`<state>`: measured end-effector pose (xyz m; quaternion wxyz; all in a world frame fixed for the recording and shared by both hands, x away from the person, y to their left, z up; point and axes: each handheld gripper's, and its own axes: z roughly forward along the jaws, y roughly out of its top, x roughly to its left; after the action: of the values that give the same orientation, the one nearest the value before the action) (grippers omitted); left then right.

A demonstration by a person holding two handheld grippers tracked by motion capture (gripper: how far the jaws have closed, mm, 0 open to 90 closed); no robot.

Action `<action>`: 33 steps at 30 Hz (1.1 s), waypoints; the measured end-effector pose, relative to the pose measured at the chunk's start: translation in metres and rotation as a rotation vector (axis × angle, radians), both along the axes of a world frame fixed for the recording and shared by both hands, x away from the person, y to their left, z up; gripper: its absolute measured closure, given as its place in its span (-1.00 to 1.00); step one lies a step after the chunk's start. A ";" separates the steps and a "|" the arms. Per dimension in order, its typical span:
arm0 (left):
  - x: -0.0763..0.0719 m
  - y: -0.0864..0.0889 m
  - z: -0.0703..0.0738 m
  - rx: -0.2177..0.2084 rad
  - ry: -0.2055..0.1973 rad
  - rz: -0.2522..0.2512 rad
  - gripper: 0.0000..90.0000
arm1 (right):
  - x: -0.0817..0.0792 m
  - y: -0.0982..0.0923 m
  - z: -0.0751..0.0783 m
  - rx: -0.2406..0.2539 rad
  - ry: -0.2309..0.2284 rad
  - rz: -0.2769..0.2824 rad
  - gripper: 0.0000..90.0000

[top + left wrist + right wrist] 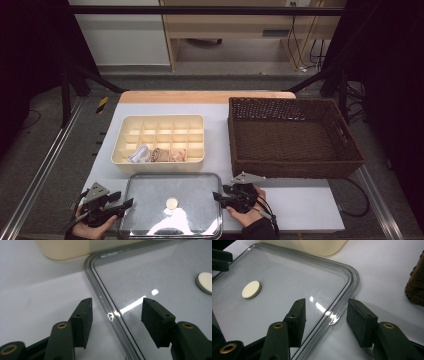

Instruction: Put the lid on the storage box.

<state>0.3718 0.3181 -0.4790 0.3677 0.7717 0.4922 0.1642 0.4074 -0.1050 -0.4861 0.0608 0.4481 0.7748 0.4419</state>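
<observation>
Clear plastic lid (pixel 170 210) flat on the table (pixel 300 200), near the cream divided box (pixel 159 139), its left rim between the spread fingers (pixel 82 322) of the left gripper (pixel 117 206) and its right rim between those of the right gripper (pixel 220 197). Neither pair clenched yet, pads apart from the rim. Left to do, judging by this: closing on both edges, lifting, and probably setting over the box with its three rolled cloths (pixel 156 154).

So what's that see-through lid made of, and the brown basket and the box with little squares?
The lid looks like clear, glossy plastic: the table shows through it and lamps glint off it. The basket looks woven from dark brown wicker or rattan, matte, with visible plaiting. The box seems smooth cream plastic with a soft sheen; which plastic I can't tell.
</observation>
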 end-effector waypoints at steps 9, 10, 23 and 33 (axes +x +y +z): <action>0.000 -0.005 0.000 0.029 0.004 -0.006 -0.16 | 0.002 0.002 -0.003 0.014 -0.001 -0.010 0.10; 0.001 -0.005 0.000 0.015 0.010 -0.002 -0.17 | 0.002 0.002 -0.003 0.022 0.001 -0.012 0.10; 0.001 -0.012 -0.001 0.007 0.019 -0.012 -0.52 | 0.006 0.003 -0.004 0.043 0.009 -0.019 0.09; 0.001 -0.010 0.000 -0.010 0.014 0.025 -0.33 | 0.009 0.000 -0.003 0.037 0.011 -0.034 0.06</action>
<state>0.3728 0.3082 -0.4793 0.3662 0.7647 0.5051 0.1611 0.4159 -0.1048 -0.4889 0.0559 0.4646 0.7590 0.4527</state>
